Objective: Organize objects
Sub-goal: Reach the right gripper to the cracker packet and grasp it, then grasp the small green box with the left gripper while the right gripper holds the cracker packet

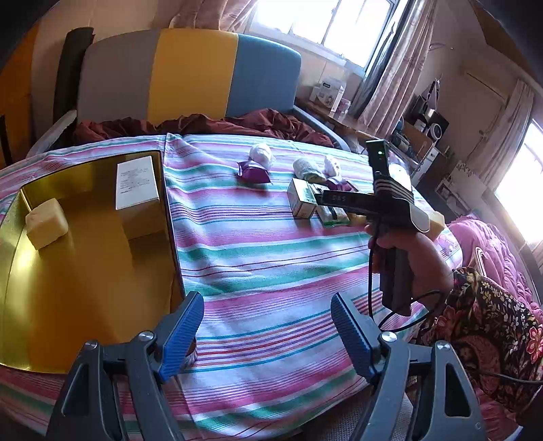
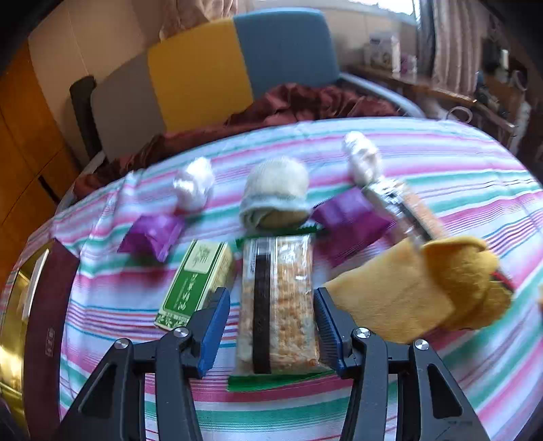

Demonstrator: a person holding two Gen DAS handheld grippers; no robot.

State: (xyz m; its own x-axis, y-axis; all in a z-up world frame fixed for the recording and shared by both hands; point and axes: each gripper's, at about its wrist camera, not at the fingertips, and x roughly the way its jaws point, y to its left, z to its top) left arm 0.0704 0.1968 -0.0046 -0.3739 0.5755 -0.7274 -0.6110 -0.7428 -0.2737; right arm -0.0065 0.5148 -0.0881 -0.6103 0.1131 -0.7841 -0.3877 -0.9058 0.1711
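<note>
Home bedroom: striped sheet [image 1: 271,237] covering the bed, a grey-yellow-blue headboard [image 1: 190,71] standing behind it, pink curtains [image 1: 390,78] hanging beside the headboard, framing a sunlit window [image 1: 325,23].

Tray [image 1: 85,271]: glossy gold metal, mirror-like. Sheet [image 1: 264,244]: matt striped woven cloth. Snack bar [image 2: 278,305]: clear shiny plastic wrap. Green box [image 2: 195,283]: printed card. Sock [image 2: 275,196]: knitted, fuzzy. Gripper fingers [image 1: 181,336]: ribbed blue plastic.

Clear-wrapped snack bar [image 2: 276,302] flat on bedspread [image 2: 441,383]
</note>
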